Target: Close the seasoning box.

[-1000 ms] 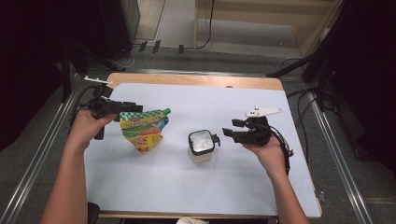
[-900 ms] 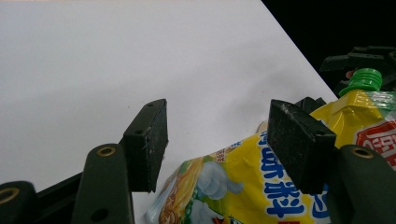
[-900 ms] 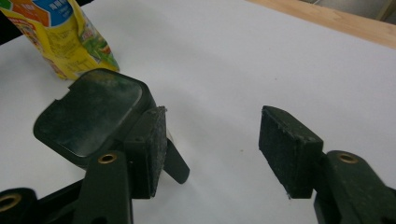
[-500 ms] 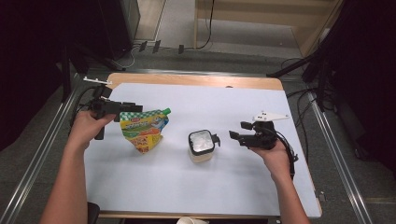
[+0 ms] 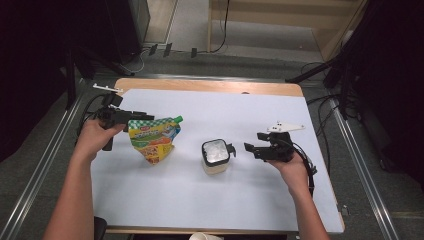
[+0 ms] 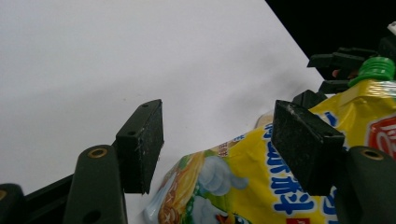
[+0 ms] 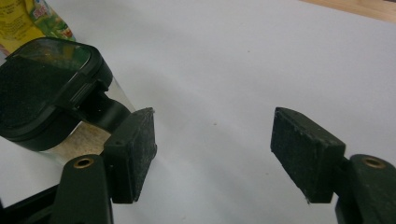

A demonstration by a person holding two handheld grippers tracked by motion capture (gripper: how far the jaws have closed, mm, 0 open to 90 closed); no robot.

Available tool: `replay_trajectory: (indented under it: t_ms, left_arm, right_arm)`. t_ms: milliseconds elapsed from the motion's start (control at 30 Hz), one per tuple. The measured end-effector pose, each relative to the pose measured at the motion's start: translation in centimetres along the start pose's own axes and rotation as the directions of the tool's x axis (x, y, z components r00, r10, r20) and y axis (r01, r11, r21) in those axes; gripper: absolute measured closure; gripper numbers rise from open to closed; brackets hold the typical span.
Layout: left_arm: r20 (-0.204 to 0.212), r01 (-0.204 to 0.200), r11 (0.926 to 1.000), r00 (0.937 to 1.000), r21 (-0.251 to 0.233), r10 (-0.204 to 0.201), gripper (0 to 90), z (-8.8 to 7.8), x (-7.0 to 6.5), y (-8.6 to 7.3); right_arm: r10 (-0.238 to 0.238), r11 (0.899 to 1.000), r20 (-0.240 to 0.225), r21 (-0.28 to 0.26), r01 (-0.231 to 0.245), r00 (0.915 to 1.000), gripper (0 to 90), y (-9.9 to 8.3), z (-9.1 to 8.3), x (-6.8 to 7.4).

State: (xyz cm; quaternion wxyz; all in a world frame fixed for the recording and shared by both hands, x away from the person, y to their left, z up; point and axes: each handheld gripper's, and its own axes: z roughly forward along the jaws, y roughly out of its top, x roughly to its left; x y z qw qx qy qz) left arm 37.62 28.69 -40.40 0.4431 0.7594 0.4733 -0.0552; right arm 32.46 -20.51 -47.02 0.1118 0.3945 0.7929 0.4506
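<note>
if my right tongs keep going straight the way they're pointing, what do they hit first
Probably the jar. The right tongs point across the table at it, jaws open, with nothing between them. In the right gripper view the jar's black lid latch sits just beyond one pad, so that pad likely meets it first.

Pouch [image 6: 261, 186] cut by frame bottom; container [image 7: 51, 93] base behind tongs.

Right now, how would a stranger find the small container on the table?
Look at the white table. Near its middle, between the yellow pouch and the right claw, stands the container. Its clear body, square black lid and side latch set it apart.
</note>
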Motion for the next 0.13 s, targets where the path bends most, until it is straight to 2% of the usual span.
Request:
replay_trajectory:
  t_ms: [133]
  left_arm:
    - [-0.007, 0.017, 0.9998, 0.9998, 0.005, -0.017, 35.1, 0.13, 0.24, -0.04]
  right_arm:
    - [0.002, 1.0, 0.001, 0.001, -0.002, 1.0, 31.7, -0.04, 0.06, -0.13]
